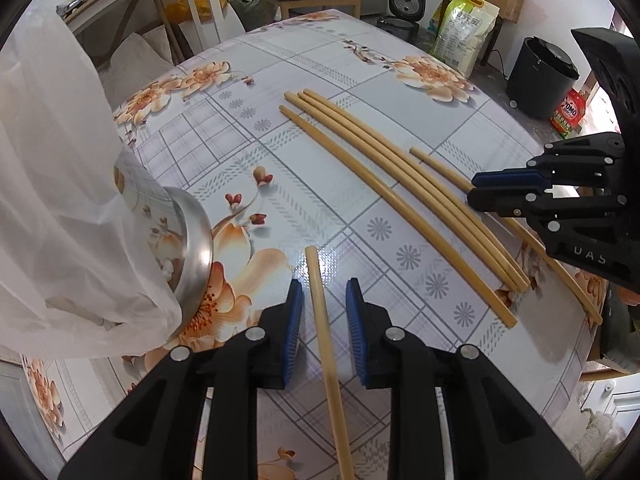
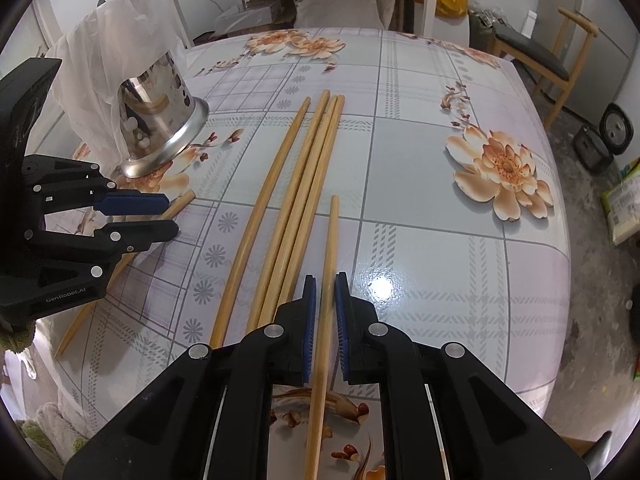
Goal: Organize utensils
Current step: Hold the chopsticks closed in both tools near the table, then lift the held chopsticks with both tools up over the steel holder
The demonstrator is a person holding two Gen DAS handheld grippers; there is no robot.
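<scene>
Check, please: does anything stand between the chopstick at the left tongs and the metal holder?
Yes: a white plastic bag is draped over the metal holder and hides its top. On the tablecloth between the chopstick and holder, nothing lies.

Six pale bamboo chopsticks were seen lying flat on the flowered tablecloth. A cluster of three (image 2: 304, 208) was laid side by side at the centre of the right wrist view, with a fourth chopstick (image 2: 262, 216) set just to its left, slightly apart. A fifth chopstick (image 2: 326, 300) was found lower centre, running up the frame. A sixth chopstick (image 1: 324, 344) was caught at lower centre of the left wrist view. A steel utensil holder (image 2: 160, 120), draped in white plastic, was stood upper left.
</scene>
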